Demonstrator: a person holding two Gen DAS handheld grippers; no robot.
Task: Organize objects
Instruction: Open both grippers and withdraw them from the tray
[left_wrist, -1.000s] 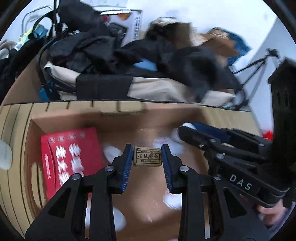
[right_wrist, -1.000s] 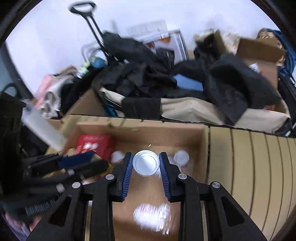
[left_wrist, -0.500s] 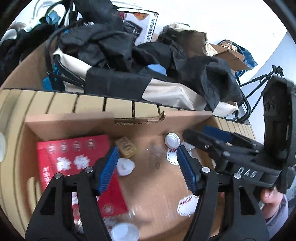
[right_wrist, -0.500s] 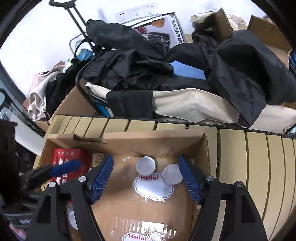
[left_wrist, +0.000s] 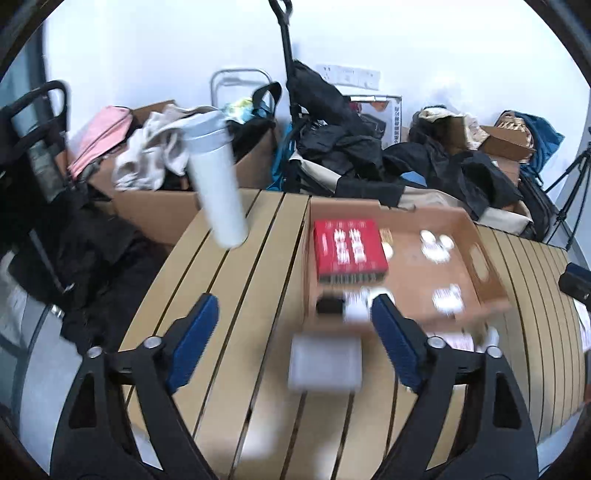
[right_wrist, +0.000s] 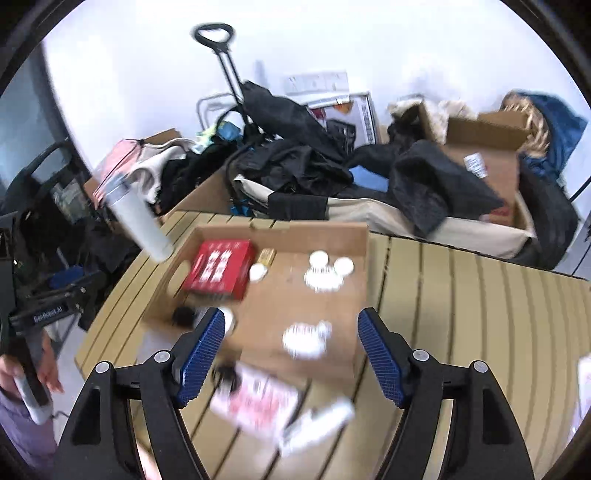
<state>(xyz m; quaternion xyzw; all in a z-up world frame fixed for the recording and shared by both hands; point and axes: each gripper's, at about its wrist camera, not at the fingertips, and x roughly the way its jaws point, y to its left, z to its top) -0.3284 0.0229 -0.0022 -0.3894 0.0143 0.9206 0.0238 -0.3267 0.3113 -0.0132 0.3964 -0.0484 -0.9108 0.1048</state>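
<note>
While both claws gape, cardboard box lies ahead.

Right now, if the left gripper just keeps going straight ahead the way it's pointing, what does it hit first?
Probably the blurred pale flat case lying on the slatted table, right between the open left gripper fingers. Past it comes the cardboard box. Depth is uncertain from motion blur.

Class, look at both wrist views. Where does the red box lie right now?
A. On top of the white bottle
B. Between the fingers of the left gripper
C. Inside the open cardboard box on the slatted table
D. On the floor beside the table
C: the red box lies flat on the floor of the cardboard box, and both grippers are open and empty.
</note>
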